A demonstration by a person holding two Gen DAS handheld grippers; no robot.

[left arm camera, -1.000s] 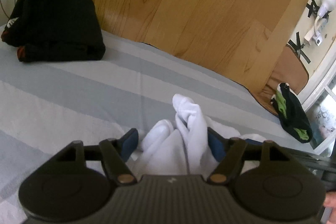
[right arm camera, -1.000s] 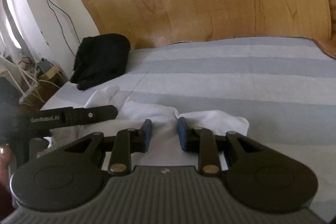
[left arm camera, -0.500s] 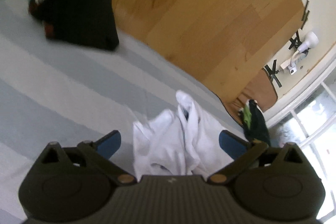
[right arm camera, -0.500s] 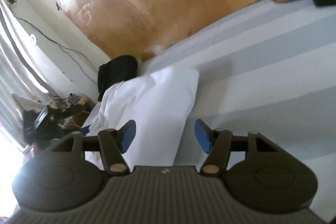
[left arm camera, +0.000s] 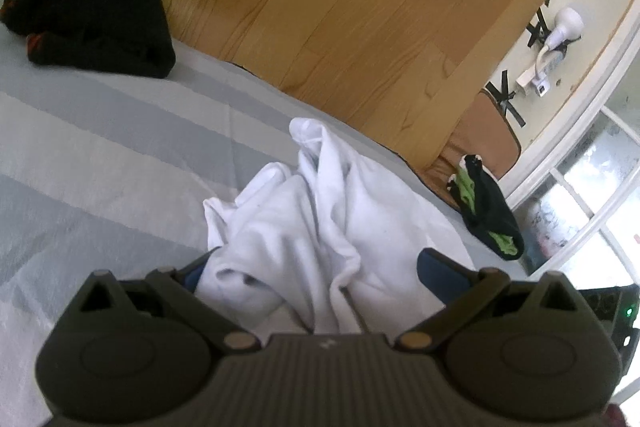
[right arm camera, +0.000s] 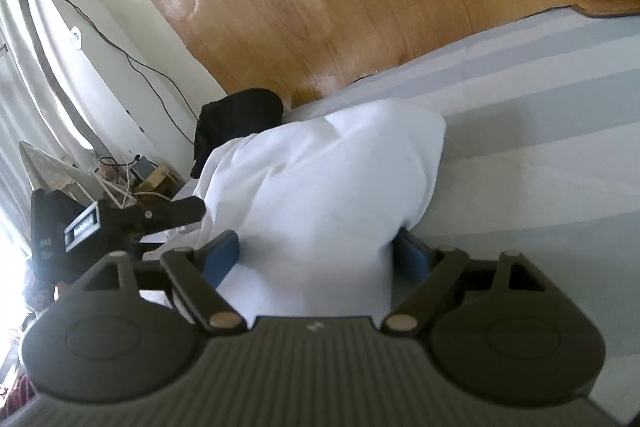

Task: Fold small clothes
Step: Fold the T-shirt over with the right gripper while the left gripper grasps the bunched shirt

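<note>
Left gripper (left arm camera: 316, 273): blue-padded fingers (left arm camera: 438, 273) spread as wide as they go, after opening over the past second. Cloth lies between the pads but is not clamped.
Right gripper (right arm camera: 318, 255): fingers (right arm camera: 222, 253) stand well apart and have just been widening. Cloth bulges between them, and the right pad is partly hidden behind it. No clamp shows.
White garment (left arm camera: 320, 227): soft matte knit, bunched into rounded ridges in the left view. In the right view (right arm camera: 328, 187) it forms a smooth, pillow-like mound.
Garment position: on the bed, lower centre of both frames, just ahead of each gripper.
Garment axis: in the left view it runs from the fingers up toward a rounded tip at mid-frame. In the right view it slants toward the upper right.
Change from a second ago: the left fingers then flanked a narrow upright fold, and the right fingers pinched flat cloth. The cloth has since slumped and spread.
Bed sheet (left arm camera: 100, 155): smooth fabric in broad grey and pale bands.
Black garment (left arm camera: 92, 7): dark folded heap, upper left, well apart.
Black-and-green garment (left arm camera: 486, 209): crumpled, right edge of bed.
Wooden board (left arm camera: 320, 7): glossy grained planks behind the bed.
</note>
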